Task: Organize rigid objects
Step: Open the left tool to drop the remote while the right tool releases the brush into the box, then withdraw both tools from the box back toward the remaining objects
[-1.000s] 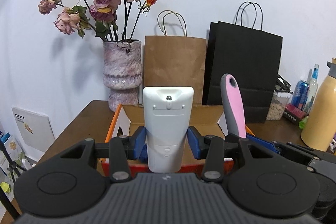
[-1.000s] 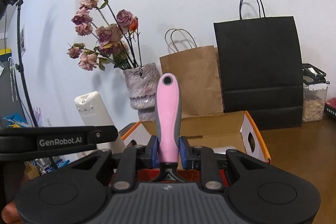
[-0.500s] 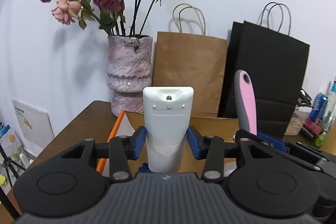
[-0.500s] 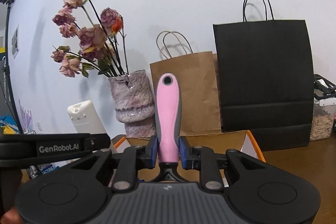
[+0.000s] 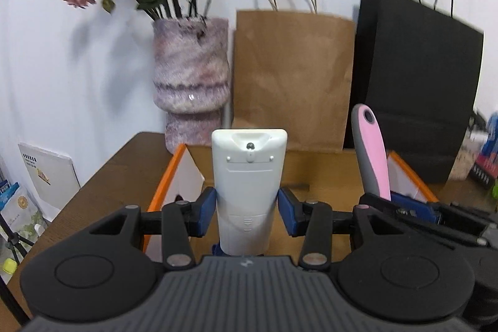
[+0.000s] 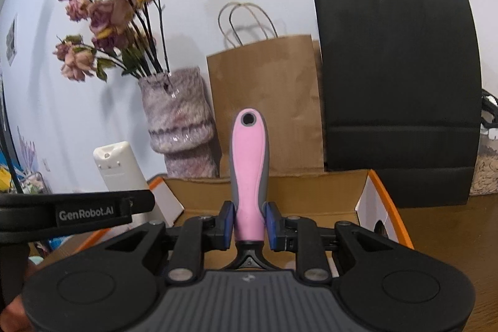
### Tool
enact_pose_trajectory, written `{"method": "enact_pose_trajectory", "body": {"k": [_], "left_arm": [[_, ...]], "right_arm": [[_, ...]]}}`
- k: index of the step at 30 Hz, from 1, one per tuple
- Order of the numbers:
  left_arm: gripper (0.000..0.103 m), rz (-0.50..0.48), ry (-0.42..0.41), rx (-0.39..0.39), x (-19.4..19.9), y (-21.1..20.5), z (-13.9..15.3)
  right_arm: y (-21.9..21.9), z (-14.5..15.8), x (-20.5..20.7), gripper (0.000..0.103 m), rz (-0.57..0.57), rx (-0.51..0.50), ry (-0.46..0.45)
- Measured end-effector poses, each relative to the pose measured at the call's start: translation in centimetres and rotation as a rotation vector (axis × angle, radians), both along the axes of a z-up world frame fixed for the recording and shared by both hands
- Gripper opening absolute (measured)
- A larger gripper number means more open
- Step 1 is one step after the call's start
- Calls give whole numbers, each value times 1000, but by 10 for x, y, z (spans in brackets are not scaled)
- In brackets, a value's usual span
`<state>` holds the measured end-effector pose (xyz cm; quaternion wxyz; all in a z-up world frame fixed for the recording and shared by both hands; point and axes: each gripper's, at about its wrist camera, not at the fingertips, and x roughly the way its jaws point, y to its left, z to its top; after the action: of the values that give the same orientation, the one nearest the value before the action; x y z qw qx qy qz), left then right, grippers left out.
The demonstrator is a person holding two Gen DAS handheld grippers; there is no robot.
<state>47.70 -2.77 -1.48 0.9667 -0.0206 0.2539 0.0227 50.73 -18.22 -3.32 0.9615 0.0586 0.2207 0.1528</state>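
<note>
Right claw [image 6: 248, 221] over tool's [image 6: 249, 176] hidden head

remote [image 5: 249, 185]: was plain white
tool handle [image 6: 250, 173]: pink face, grey edging
box [image 5: 168, 173]: brown card, orange rims, white flaps
vase [image 5: 191, 83]: mottled purple and cream, banded
bags: one brown [image 5: 292, 77], one black [image 6: 398, 89]
gripper pads [image 5: 206, 212]: blue

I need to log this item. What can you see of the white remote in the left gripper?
The white remote looks like smooth plastic, back side facing the camera, with a small dark bulb at its top end and a battery-cover seam lower down. It stands upright, clamped low on both sides by the left gripper, above the open cardboard box.
</note>
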Motion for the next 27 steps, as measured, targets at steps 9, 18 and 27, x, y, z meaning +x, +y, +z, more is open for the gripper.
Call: {"method": "enact_pose_trajectory", "body": {"k": [9,18,27], "left_arm": [[103,65,6,70,1,3,-5],[103,70,-13,59,-2,5,0],[103,68,-16,55,-4,5,1]], "right_arm": [[-22,-3,3,95,-103,4,28],[-25,-2,4,103,-105,6,39],[-25,-1,4,103,-103,7,39]]}}
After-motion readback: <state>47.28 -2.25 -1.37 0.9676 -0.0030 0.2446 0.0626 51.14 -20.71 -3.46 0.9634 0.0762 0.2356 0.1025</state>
